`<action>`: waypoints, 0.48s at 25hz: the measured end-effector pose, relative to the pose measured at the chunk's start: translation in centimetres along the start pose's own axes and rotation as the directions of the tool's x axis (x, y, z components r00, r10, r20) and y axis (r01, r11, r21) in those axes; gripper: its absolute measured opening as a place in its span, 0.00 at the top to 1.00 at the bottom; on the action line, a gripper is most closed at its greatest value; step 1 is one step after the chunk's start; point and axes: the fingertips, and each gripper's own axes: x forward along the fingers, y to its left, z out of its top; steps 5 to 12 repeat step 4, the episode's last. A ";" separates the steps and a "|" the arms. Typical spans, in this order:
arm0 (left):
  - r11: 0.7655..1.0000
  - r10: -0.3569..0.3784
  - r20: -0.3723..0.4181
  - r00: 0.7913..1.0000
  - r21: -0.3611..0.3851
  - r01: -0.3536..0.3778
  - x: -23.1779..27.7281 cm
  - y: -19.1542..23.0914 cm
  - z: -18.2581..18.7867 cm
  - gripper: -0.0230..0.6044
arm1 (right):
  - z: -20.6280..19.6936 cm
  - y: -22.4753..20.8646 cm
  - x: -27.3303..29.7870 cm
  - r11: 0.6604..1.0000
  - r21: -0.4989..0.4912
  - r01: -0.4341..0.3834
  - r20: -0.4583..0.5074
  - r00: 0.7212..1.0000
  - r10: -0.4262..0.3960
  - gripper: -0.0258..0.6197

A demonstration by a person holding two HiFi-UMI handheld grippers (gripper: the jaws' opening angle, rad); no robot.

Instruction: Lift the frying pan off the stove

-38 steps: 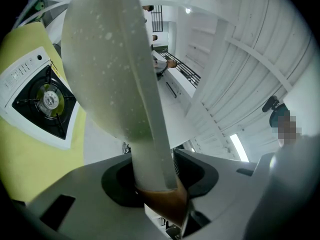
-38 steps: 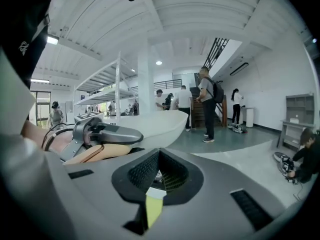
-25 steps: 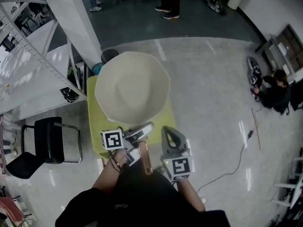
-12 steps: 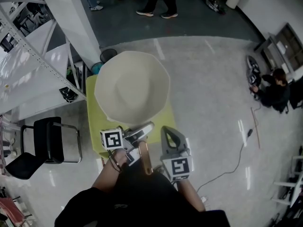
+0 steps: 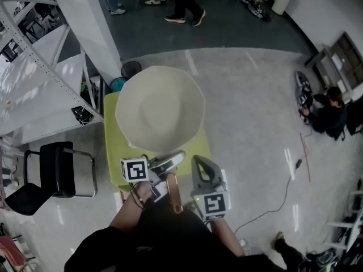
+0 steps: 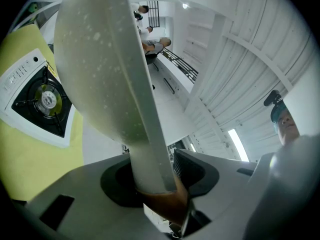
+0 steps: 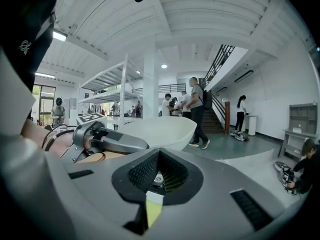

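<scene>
A cream-white frying pan hangs over the yellow table and hides the stove in the head view. My left gripper is shut on its brown wooden handle. In the left gripper view the pan stands clear of the white stove, with the handle pressed between the left gripper's pads. My right gripper sits just right of the handle, shut and holding nothing. The right gripper view shows that gripper with its jaws together, and the pan ahead to the left.
A black chair stands left of the table, beside a white metal rack. A dark bin sits behind the table. People walk at the far side. A person sits on the floor at the right. A cable trails across the floor.
The pan and both grippers have kept still. People in the background have walked on, and a foot has come into view at the lower right.
</scene>
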 end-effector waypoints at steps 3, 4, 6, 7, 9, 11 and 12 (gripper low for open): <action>1.000 -0.003 -0.003 1.000 -0.005 0.003 -0.1 0.0 0.0 0.61 | -0.1 0.1 0.0 1.000 -0.002 0.001 -0.007 1.000 -0.002 0.94; 1.000 -0.002 -0.005 1.000 -0.005 0.002 -0.1 0.0 0.0 0.61 | -0.1 0.1 0.1 1.000 -0.004 0.002 -0.010 1.000 -0.002 0.94; 1.000 -0.002 -0.005 1.000 -0.005 0.002 -0.1 0.0 0.0 0.61 | -0.1 0.1 0.1 1.000 -0.004 0.002 -0.010 1.000 -0.002 0.94; 1.000 -0.002 -0.005 1.000 -0.005 0.002 -0.1 0.0 0.0 0.61 | -0.1 0.1 0.1 1.000 -0.004 0.002 -0.010 1.000 -0.002 0.94; 1.000 -0.002 -0.005 1.000 -0.005 0.002 -0.1 0.0 0.0 0.61 | -0.1 0.1 0.1 1.000 -0.004 0.002 -0.010 1.000 -0.002 0.94; 1.000 -0.002 -0.005 1.000 -0.005 0.002 -0.1 0.0 0.0 0.61 | -0.1 0.1 0.1 1.000 -0.004 0.002 -0.010 1.000 -0.002 0.94; 1.000 -0.002 -0.005 1.000 -0.005 0.002 -0.1 0.0 0.0 0.61 | -0.1 0.1 0.1 1.000 -0.004 0.002 -0.010 1.000 -0.002 0.94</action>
